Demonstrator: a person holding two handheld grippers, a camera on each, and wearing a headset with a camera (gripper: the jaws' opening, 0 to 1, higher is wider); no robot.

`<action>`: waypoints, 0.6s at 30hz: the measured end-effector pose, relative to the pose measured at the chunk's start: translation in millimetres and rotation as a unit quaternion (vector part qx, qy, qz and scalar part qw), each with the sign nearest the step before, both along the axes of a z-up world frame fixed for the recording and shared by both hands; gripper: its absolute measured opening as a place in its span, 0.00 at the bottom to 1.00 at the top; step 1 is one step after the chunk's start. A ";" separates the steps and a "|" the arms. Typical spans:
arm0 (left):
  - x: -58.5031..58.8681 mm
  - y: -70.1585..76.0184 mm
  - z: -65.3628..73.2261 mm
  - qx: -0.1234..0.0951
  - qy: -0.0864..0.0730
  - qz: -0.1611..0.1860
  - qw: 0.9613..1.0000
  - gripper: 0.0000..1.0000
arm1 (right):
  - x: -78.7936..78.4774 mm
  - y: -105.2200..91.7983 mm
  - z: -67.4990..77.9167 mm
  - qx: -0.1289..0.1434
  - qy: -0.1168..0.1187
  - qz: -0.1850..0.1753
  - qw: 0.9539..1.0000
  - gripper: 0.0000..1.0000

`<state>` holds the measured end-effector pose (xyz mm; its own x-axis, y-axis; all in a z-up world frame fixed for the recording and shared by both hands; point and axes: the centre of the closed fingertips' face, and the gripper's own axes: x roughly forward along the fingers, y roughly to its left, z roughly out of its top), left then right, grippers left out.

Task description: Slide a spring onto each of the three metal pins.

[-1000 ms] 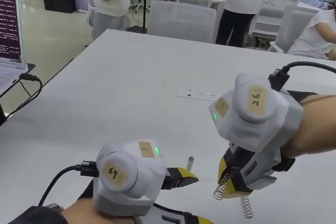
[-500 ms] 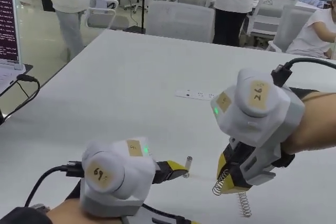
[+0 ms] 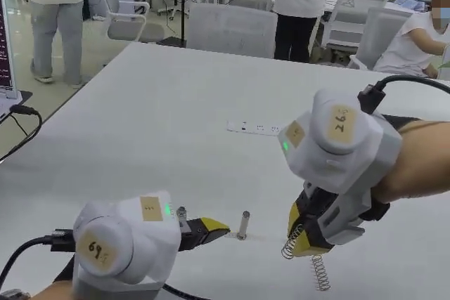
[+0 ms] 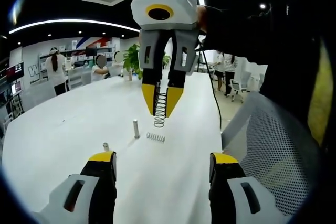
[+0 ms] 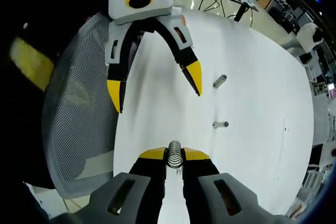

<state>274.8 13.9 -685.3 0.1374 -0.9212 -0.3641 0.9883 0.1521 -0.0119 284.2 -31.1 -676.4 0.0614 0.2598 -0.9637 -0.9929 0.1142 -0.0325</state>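
- The white surface [image 3: 176, 124] stretches broad and mostly bare ahead of both tools. A white power strip [image 3: 253, 128] lies on it well beyond them.
- The room is an open office. Grey chairs [image 3: 232, 29] stand at the surface's far edge, with people standing and sitting behind them. A screen [image 3: 5, 61] at the left carries text too small to read.
- The left tool [image 4: 164, 158] is released, its yellow-tipped jaws spread wide with nothing between them. A tan sticker [image 3: 96, 251] on its round cap reads "69" in handwriting.
- The right tool [image 5: 175, 157] is clenched on a spring [image 5: 175, 150], which hangs from the jaw tips toward the surface. The cap sticker [image 3: 342, 123] on this tool reads "26".
- A metal pin [image 3: 243, 225] stands upright on the surface between the two tools, ahead of the left tool's open jaws.
- A second pin [image 3: 182, 216] stands upright just beside one jaw tip of the left tool.
- A second spring [image 3: 320, 272] lies flat on the surface just beneath the right tool, apart from both pins.
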 end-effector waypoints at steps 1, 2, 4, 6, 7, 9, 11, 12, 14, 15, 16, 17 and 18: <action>0.5 2.5 0.3 -0.001 -0.001 0.005 1.000 0.69 | -0.2 -0.7 0.0 0.000 0.000 0.000 1.000 0.08; 0.5 4.2 0.0 -0.002 -0.001 0.006 1.000 0.69 | -0.2 -1.0 0.0 -0.001 -0.001 -0.001 1.000 0.08; 1.0 8.9 -1.6 0.000 -0.002 0.012 1.000 0.69 | -0.1 -2.0 -0.1 -0.002 0.000 -0.001 1.000 0.08; 1.4 12.7 -2.8 0.001 -0.002 0.018 1.000 0.69 | 0.7 -2.4 -0.3 -0.003 0.000 -0.002 1.000 0.08; 1.8 14.2 -2.9 0.001 -0.002 0.021 1.000 0.69 | 1.2 -2.7 -0.4 -0.003 -0.001 -0.002 1.000 0.08; 2.1 17.2 -3.0 -0.003 0.001 0.027 1.000 0.69 | 2.6 -3.4 -0.7 -0.004 -0.001 -0.004 1.000 0.08; 2.0 19.3 -3.8 -0.004 0.001 0.032 0.999 0.69 | 2.9 -3.6 -1.0 -0.004 0.000 -0.005 1.000 0.08; 1.8 19.8 -4.5 -0.003 0.000 0.034 0.999 0.69 | 2.9 -3.4 -1.1 -0.004 0.000 -0.004 1.000 0.08; 1.7 21.1 -5.7 -0.001 -0.002 0.037 0.999 0.69 | 3.3 -3.2 -0.9 -0.005 0.000 -0.003 1.000 0.08; 1.7 21.4 -5.7 -0.002 -0.002 0.038 0.999 0.69 | 3.3 -3.1 -0.8 -0.005 0.000 -0.003 1.000 0.08; 1.8 22.0 -5.2 -0.004 0.000 0.041 0.999 0.69 | 3.8 -2.9 -0.4 -0.004 0.000 -0.003 1.000 0.08; 1.8 22.5 -5.1 -0.005 0.001 0.042 0.999 0.69 | 4.4 -3.1 -0.1 -0.004 0.000 -0.003 1.000 0.08; 1.9 23.1 -5.1 -0.005 0.000 0.043 0.999 0.69 | 5.1 -3.5 0.2 -0.005 0.000 -0.004 1.000 0.08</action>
<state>276.8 37.0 -690.4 0.2162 -0.9093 -0.3556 0.9715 0.2365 -0.0140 289.3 -34.6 -676.2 0.0627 0.2500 -0.9662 -0.9919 0.1225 -0.0327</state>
